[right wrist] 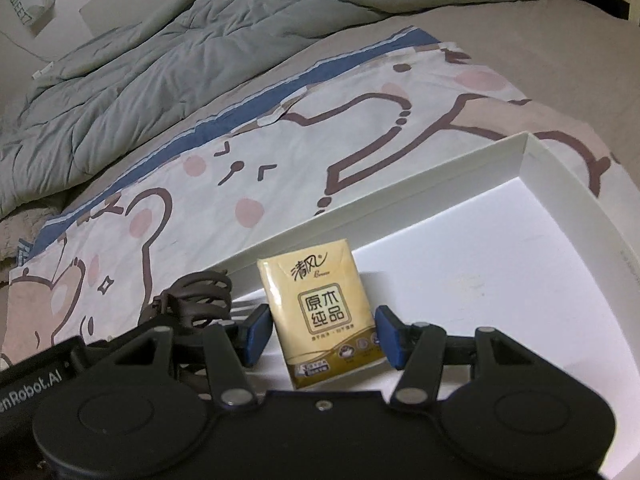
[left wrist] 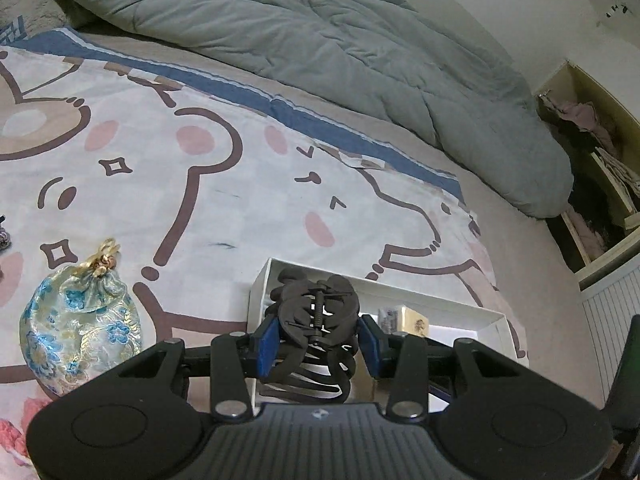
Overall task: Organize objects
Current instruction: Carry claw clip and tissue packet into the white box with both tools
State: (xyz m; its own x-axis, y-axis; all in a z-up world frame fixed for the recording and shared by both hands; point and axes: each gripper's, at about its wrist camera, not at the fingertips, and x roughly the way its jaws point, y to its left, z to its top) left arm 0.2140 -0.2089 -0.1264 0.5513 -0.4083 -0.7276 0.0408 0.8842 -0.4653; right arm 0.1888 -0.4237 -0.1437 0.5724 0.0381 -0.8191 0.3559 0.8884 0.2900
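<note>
Left hand-held gripper (left wrist: 318, 344): pads clamped on black hair clip (left wrist: 316, 320), held over near-left corner of white box (left wrist: 440, 305). Right hand-held gripper (right wrist: 322, 334): fingers apart, flanking yellow tissue pack (right wrist: 320, 312) lying inside box. Brocade pouch (left wrist: 80, 332) on bed, left of left hand-held gripper.

— What sits in the white box (right wrist: 560, 184)?
— A yellow tissue pack (right wrist: 320, 304), flat on the floor near the far wall, printed face up. Left of it, a dark hair claw (left wrist: 316, 320) at the box's left end.
— And outside?
— A blue-flowered brocade pouch (left wrist: 80, 320), gold-tied, lies left of the box.
</note>
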